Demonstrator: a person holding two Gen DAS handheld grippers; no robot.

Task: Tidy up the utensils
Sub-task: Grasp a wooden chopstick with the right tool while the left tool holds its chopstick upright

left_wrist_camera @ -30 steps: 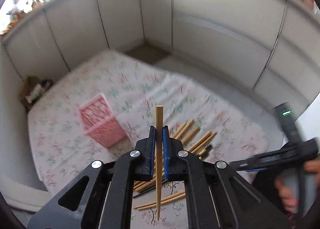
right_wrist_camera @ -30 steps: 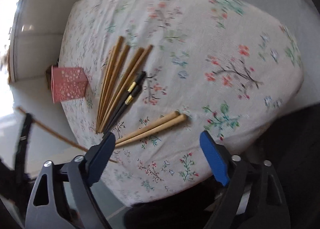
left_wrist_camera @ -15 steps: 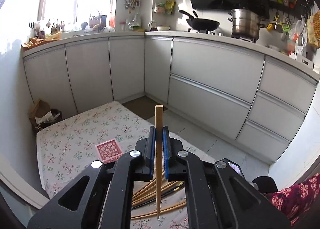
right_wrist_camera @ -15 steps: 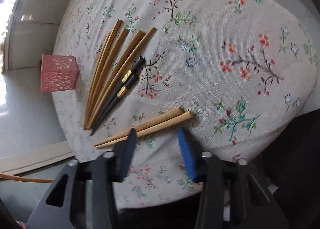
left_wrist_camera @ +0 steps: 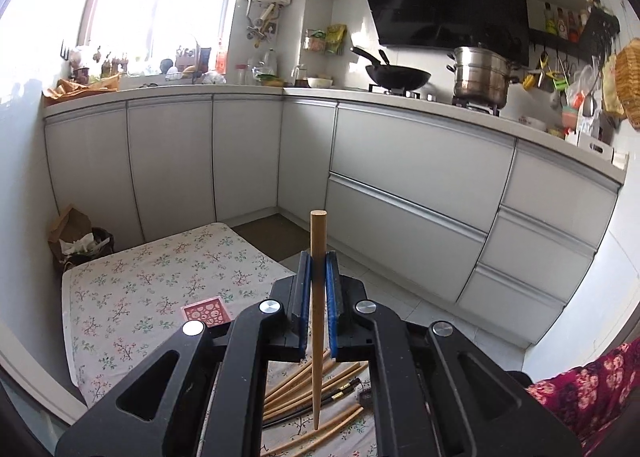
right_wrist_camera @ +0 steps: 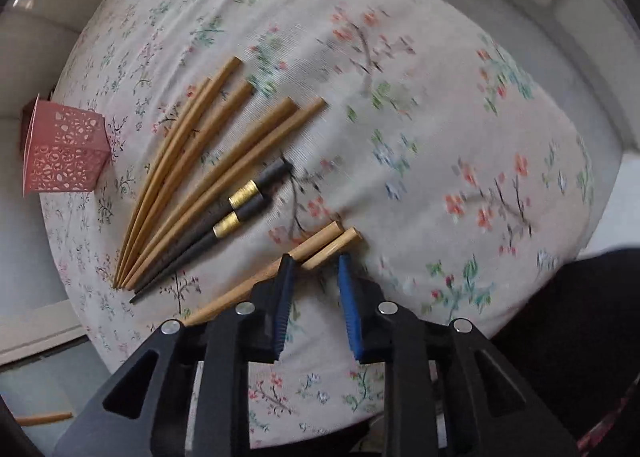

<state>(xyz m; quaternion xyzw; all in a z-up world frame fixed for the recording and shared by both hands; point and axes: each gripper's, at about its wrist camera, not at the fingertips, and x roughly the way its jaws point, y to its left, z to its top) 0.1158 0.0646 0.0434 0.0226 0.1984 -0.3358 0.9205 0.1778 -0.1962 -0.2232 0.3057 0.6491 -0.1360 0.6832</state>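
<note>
Since a second ago my right gripper [right_wrist_camera: 314, 261] dropped onto the wooden pair [right_wrist_camera: 320, 247], jaws closing around it; left gripper [left_wrist_camera: 318, 289] pinches one chopstick [left_wrist_camera: 318, 297]. Can't see inside the pink holder [right_wrist_camera: 64, 149].

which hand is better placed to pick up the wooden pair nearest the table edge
Right. The right tool hangs over that pair of wooden chopsticks, jaws closing around the nearer one. The left tool is raised, already shut on a wooden chopstick.
</note>
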